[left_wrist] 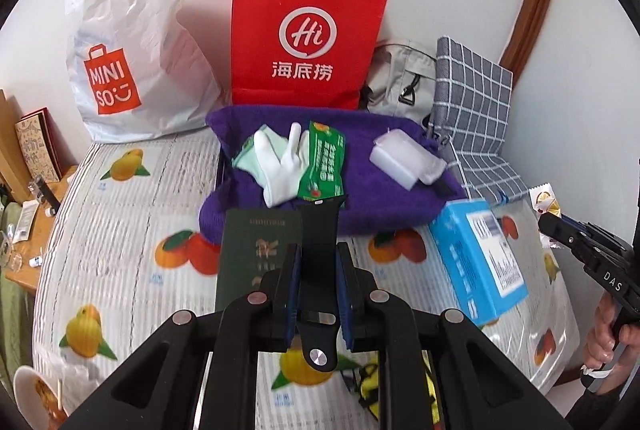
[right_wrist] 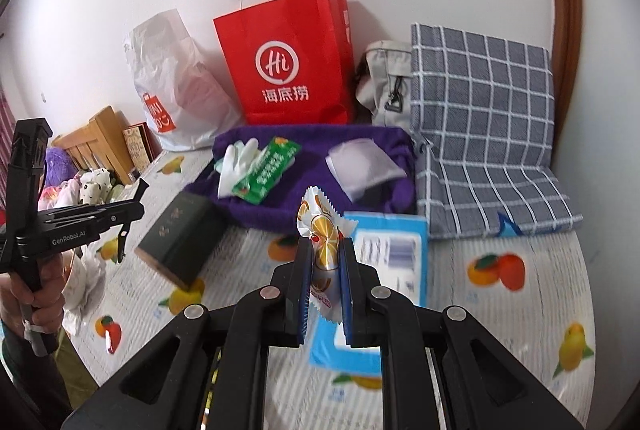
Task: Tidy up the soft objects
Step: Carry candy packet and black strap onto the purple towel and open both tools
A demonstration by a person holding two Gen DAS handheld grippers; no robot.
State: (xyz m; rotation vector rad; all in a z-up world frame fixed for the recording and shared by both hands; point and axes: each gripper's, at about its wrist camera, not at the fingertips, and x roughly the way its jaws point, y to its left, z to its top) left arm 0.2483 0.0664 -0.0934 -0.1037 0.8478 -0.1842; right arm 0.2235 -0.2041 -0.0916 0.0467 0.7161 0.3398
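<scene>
Left wrist view: the left gripper [left_wrist: 318,258] is closed on a black watch strap [left_wrist: 318,250], which stands upright between the two blue-padded jaws, its metal stud end hanging below them. Beyond the strap, at 12 o'clock, a purple towel [left_wrist: 280,198] lies on the fruit-print cover [left_wrist: 120,230]. On the towel rest a white glove [left_wrist: 276,162], a green sachet [left_wrist: 322,166] touching the glove on its 3 o'clock side, and a white block [left_wrist: 404,158] further toward 3 o'clock. A dark green booklet [left_wrist: 256,250] sits just at 9 o'clock of the strap; a blue box [left_wrist: 476,262] lies at 3 o'clock. Against the wall stand a white Miniso bag [left_wrist: 132,42] at 11 o'clock and a red paper bag [left_wrist: 308,30] at 12 o'clock, with a grey checked cushion [left_wrist: 472,98] at 2 o'clock.

Right wrist view: the right gripper [right_wrist: 326,262] is clamped on a snack wrapper [right_wrist: 320,226] with an orange-slice print, whose crimped top rises above the jaws. The towel lies beyond it at 12 o'clock; the blue box lies beneath and at 3 o'clock of the wrapper.
</scene>
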